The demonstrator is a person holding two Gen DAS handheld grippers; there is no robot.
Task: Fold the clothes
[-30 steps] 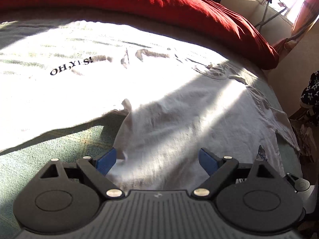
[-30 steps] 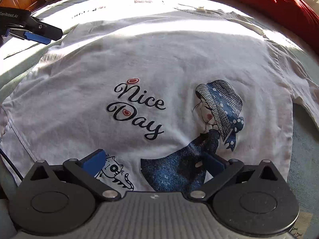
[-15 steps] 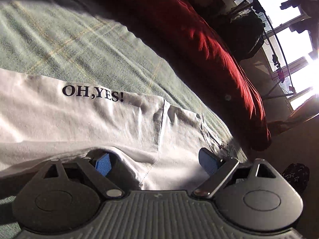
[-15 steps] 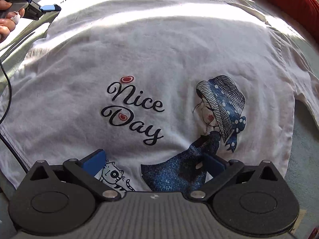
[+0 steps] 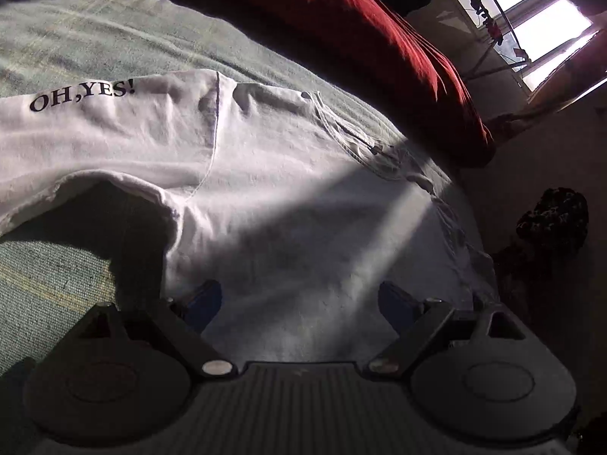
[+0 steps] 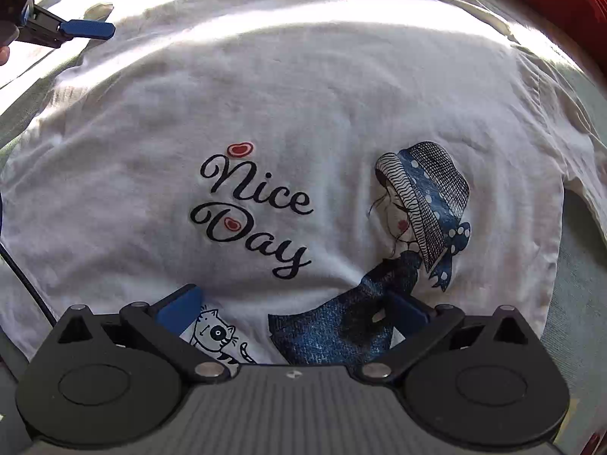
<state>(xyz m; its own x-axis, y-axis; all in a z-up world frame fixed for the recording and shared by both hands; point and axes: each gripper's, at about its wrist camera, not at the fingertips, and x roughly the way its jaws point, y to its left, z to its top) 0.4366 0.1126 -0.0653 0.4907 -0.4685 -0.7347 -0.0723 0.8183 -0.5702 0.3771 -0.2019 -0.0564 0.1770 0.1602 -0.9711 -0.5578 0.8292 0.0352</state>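
Shadow covers much of the left wrist view, dimming the near part of the white T-shirt point(image 5: 288, 197) and the left gripper point(image 5: 299, 299), whose blue pads are barely readable; its jaws stand wide apart with nothing clamped, poised over the shirt's side just beside the armpit seam. The sleeve with the "OH,YES!" print point(image 5: 81, 96) runs off the left edge of that view. The shirt lies spread flat on the bed point(image 5: 95, 45), its collar toward the red pillow point(image 5: 371, 26) at the head edge.

Only the right wrist view shows the shirt's front: the "Nice Day" lettering point(image 6: 250, 208) and the girl in a hat point(image 6: 421, 204). The hem is hidden behind the right gripper point(image 6: 294, 303), whose jaws are also spread wide above the lower print, holding nothing. At the top left corner of this view the left gripper appears, partly cropped.

Bare bedcover shows along the shirt's right side point(image 6: 576, 303), beyond the other sleeve, and by the left armpit.
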